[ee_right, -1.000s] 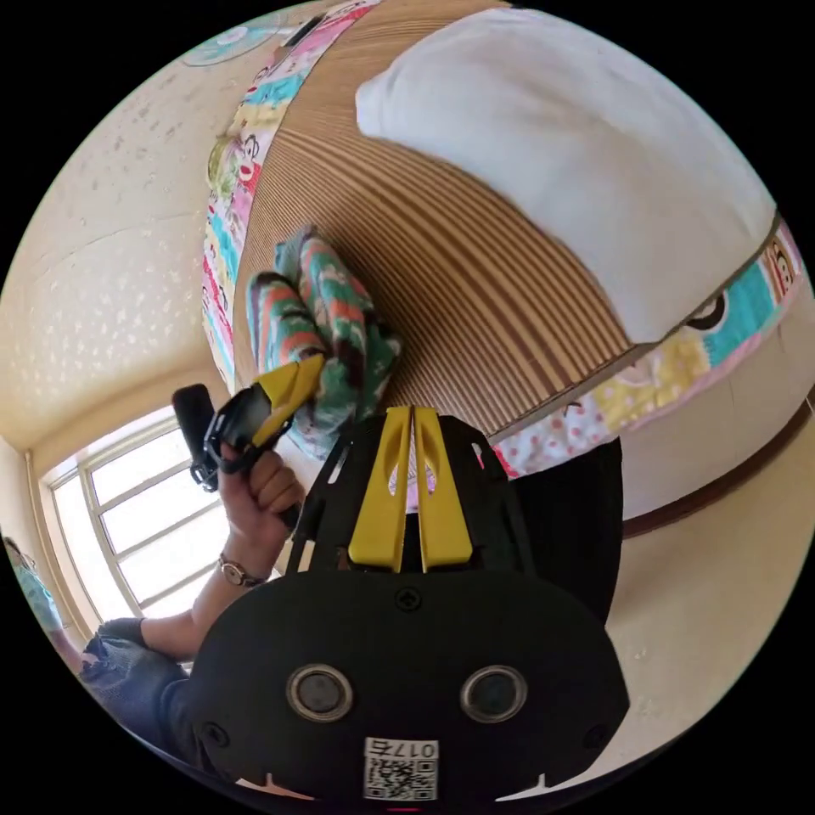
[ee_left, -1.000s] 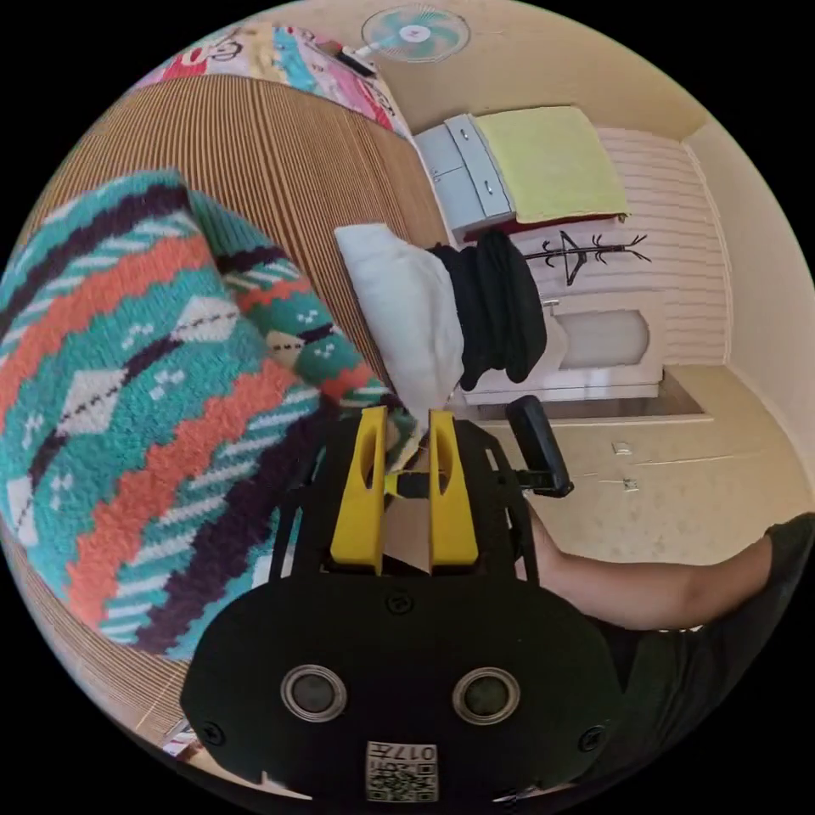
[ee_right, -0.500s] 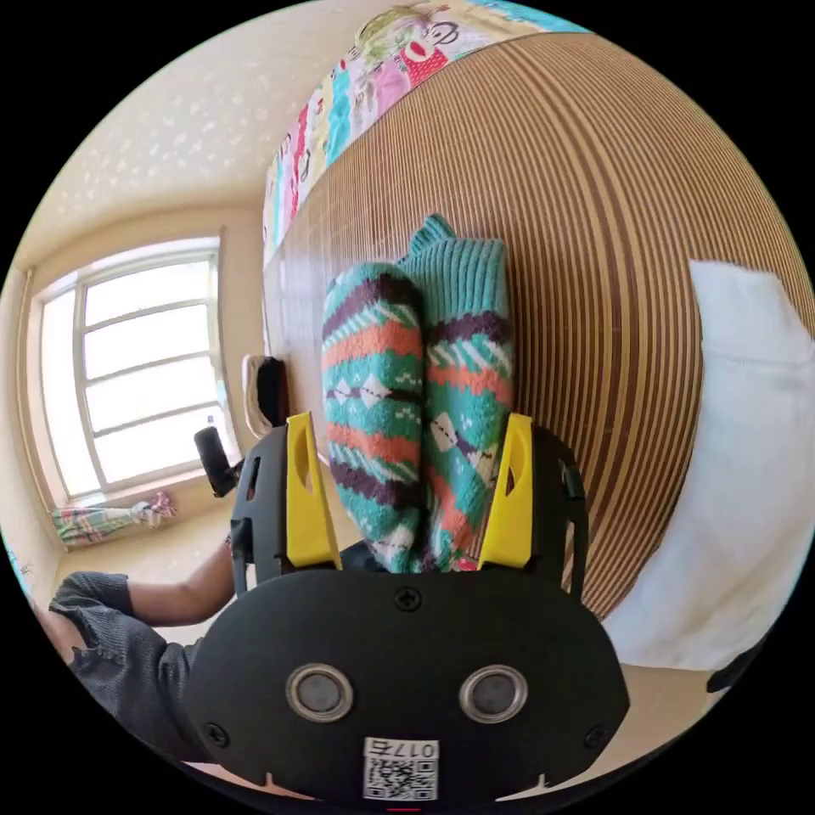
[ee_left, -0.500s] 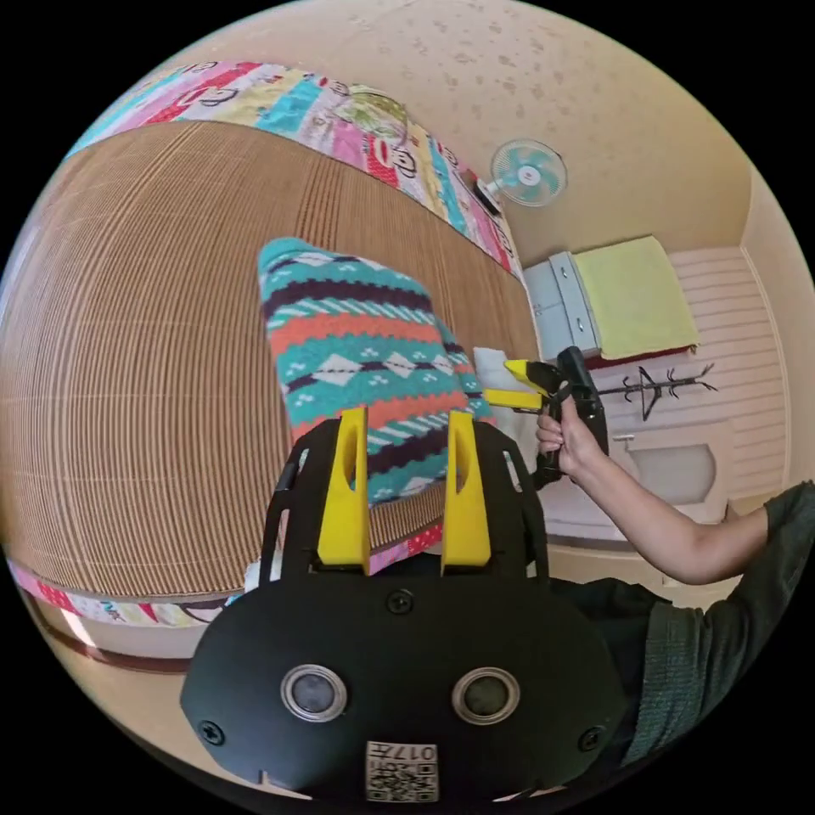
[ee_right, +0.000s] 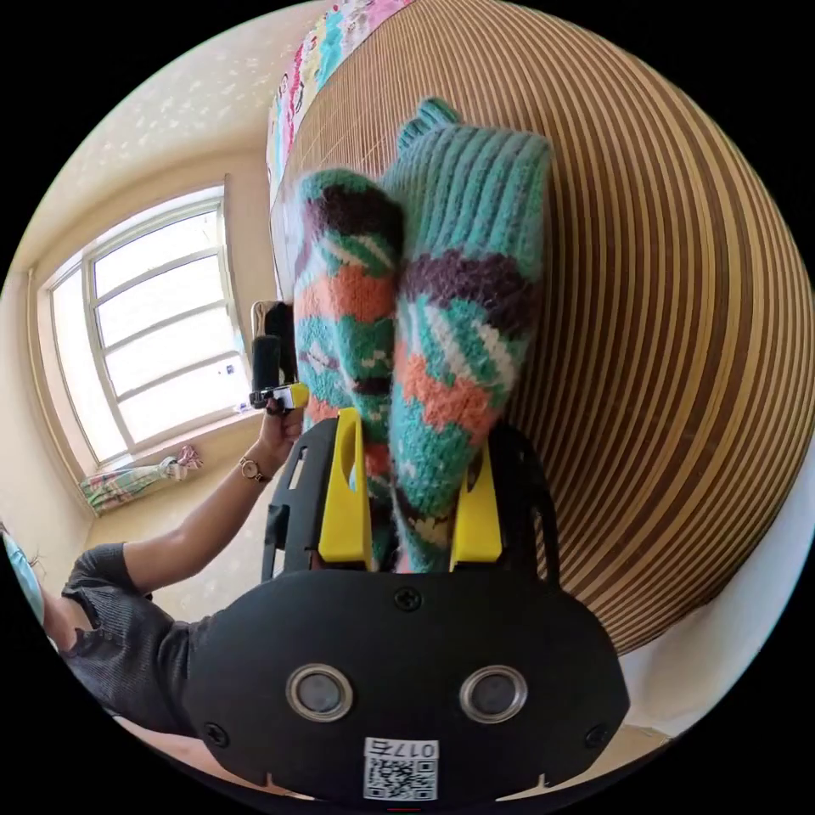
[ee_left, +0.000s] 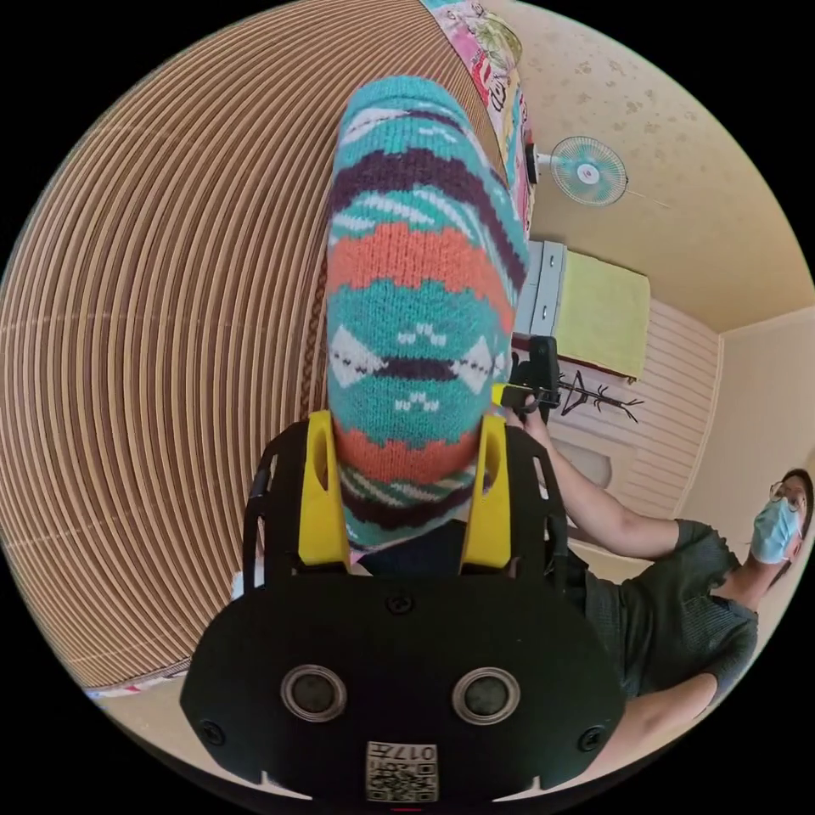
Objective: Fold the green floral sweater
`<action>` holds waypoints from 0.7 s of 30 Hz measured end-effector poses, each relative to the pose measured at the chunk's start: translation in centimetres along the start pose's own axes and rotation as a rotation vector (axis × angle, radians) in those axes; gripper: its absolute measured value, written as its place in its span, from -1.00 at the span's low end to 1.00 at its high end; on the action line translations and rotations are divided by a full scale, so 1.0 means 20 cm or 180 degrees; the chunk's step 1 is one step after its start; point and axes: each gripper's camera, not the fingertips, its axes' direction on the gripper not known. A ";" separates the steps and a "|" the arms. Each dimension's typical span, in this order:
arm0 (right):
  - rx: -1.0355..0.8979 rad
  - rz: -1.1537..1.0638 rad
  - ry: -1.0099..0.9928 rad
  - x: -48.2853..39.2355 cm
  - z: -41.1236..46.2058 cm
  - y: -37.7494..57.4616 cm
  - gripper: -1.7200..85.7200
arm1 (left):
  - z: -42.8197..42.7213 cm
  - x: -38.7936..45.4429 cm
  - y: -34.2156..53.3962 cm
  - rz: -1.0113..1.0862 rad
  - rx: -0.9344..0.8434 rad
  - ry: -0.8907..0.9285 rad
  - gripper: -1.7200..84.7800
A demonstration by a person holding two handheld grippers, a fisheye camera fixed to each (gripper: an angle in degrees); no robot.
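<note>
Striped woven mat (ee_left: 153, 340), brown and tan, spread over a bed with a patchwork cartoon-print cover (ee_left: 497, 51) showing along its far edge.

Item 1: green floral sweater (ee_left: 416, 289), knitted in teal with orange, dark purple and white bands. Folded into a thick bundle, lying on the mat. In the right gripper view the sweater (ee_right: 424, 323) shows two stacked rolls side by side, a ribbed teal edge at the far end.

Item 2: left claw (ee_left: 406, 488), yellow jaws on a black body. Jaws set apart, one on each side of the near end of the bundle; whether both press on the knit cannot be told. In the right gripper view this claw (ee_right: 287, 396) is held in a hand (ee_right: 276, 429) at the far side of the sweater.

Item 3: right claw (ee_right: 412, 501), same make. Jaws apart, straddling the near end of the two rolls, close against them; grip cannot be told. Seen in the left gripper view as the right claw (ee_left: 509, 395), beside the bundle.

Surroundings: wall fan (ee_left: 587, 172); grey cabinet (ee_left: 543, 289) under a yellow cloth (ee_left: 598, 316); window (ee_right: 153, 331); white pillow (ee_right: 739, 628) at the mat's edge.
</note>
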 end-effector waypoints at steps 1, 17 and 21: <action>0.0026 0.0040 -0.0197 0.01 0.02 0.06 -0.67 | -0.01 0.02 0.01 0.0044 0.0007 -0.0018 -0.48; 0.0769 0.0029 0.1089 -0.25 -0.82 0.95 -0.66 | 0.83 1.14 -0.03 0.1228 -0.0396 0.0152 -0.53; 0.0714 0.0843 0.2596 -0.29 -0.71 0.90 -0.73 | 1.27 1.03 -0.23 0.0692 -0.0598 -0.0411 -0.51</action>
